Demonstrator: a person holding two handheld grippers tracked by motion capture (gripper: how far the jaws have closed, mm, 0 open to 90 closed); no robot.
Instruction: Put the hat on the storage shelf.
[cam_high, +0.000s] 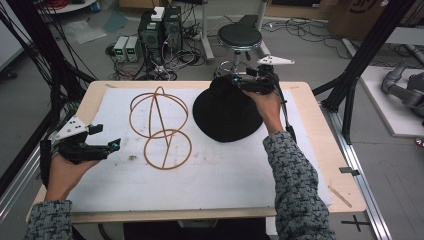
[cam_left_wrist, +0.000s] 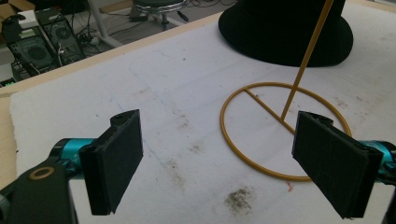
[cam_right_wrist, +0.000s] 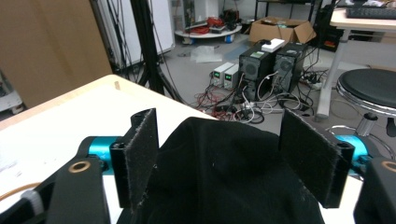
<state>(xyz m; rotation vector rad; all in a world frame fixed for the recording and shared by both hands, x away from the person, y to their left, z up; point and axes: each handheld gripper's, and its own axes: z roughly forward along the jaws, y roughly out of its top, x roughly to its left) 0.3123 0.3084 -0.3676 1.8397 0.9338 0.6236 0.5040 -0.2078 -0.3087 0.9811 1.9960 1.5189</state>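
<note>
No readable text anywhere that I can spot, honestly. The cardboard box (cam_high: 361, 14) up at 1 o'clock in the high view has some dark print on it, but it's cut off by the edge and too blurry to make out. The computer towers (cam_right_wrist: 270, 65) have no legible labels either.

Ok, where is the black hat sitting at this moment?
In the high view the black hat lies right of centre on the table, beside the wire stand, with the right gripper at its crown.
</note>
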